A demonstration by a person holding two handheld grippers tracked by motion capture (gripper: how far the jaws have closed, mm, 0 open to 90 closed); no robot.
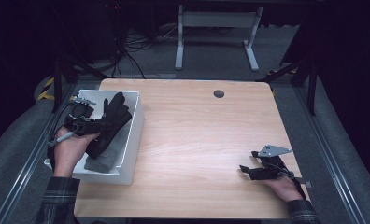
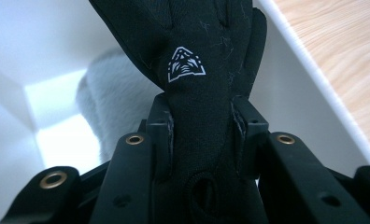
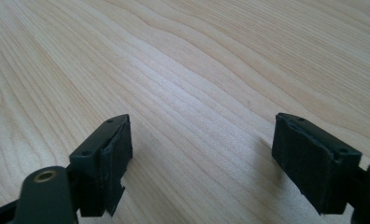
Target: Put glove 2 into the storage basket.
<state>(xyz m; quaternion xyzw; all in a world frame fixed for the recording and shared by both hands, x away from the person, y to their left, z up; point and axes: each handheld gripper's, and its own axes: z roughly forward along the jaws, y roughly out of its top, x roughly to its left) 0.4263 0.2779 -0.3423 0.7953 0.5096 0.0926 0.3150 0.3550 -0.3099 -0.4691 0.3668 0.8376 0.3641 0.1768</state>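
Our left claw (image 1: 95,122) pinches a black fabric glove (image 2: 206,88) over the white plastic bin (image 1: 135,126) at left of the frame, above a grey cloth (image 1: 101,161); release remains. Our right claw (image 3: 199,161) rests spread, empty, lower right.

Ahead of the right gripper (image 1: 248,169) the light wooden table (image 1: 197,135) lies open; around the left gripper (image 1: 92,123), white plastic bin (image 1: 135,126) walls and grey folded cloth (image 1: 101,161) crowd the way.
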